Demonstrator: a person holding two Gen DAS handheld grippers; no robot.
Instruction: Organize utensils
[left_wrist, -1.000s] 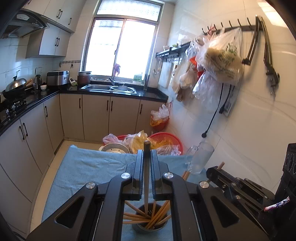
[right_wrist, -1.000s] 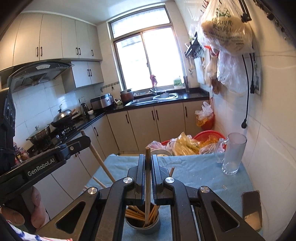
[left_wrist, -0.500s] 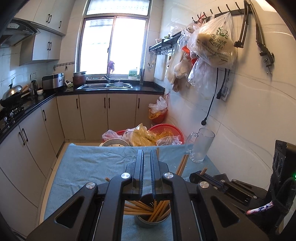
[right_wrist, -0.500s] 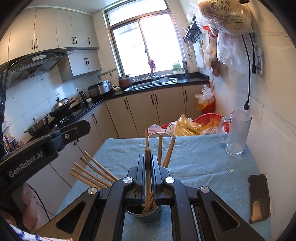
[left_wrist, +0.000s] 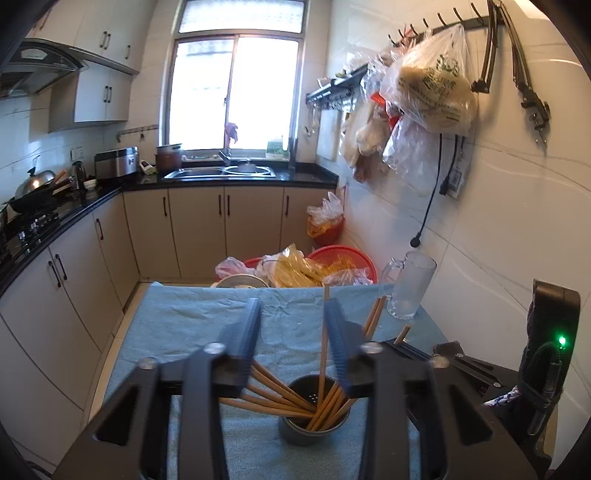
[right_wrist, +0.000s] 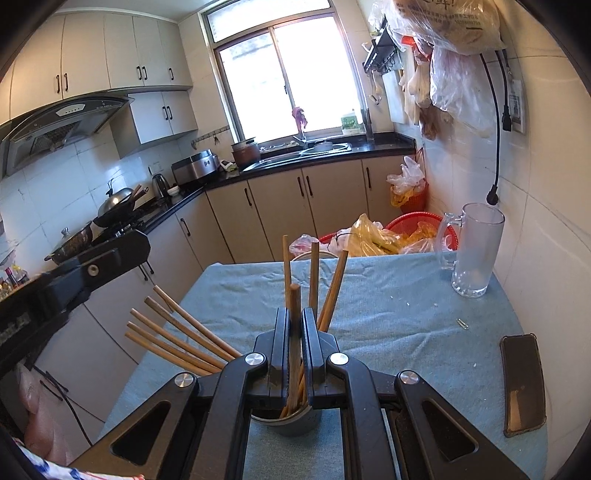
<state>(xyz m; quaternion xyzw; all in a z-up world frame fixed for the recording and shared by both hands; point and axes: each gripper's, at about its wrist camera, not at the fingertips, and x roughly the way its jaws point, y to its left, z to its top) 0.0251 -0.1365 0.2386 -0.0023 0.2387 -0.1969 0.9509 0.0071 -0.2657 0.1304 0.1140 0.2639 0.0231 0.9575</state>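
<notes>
A dark round utensil holder (left_wrist: 314, 424) stands on the blue cloth-covered table (left_wrist: 184, 332), with several wooden chopsticks (left_wrist: 273, 391) fanned out in it. My left gripper (left_wrist: 293, 314) is open above it; one chopstick (left_wrist: 324, 347) stands upright by its right finger, not held. My right gripper (right_wrist: 294, 321) is shut on a wooden chopstick (right_wrist: 294, 332) whose lower end reaches into the holder (right_wrist: 291, 422). More chopsticks (right_wrist: 177, 339) lean left out of the holder. The left gripper's body (right_wrist: 74, 273) shows at the left in the right wrist view.
A glass mug (right_wrist: 472, 251) stands at the table's far right by the tiled wall. A dark phone (right_wrist: 522, 384) lies on the cloth at the right. Baskets and plastic bags (left_wrist: 306, 266) sit beyond the far edge. Kitchen cabinets (left_wrist: 74, 277) run along the left.
My left gripper has opened and let go of its chopstick, which now stands in the holder. My right gripper stays shut on its chopstick and has lowered toward the holder.
</notes>
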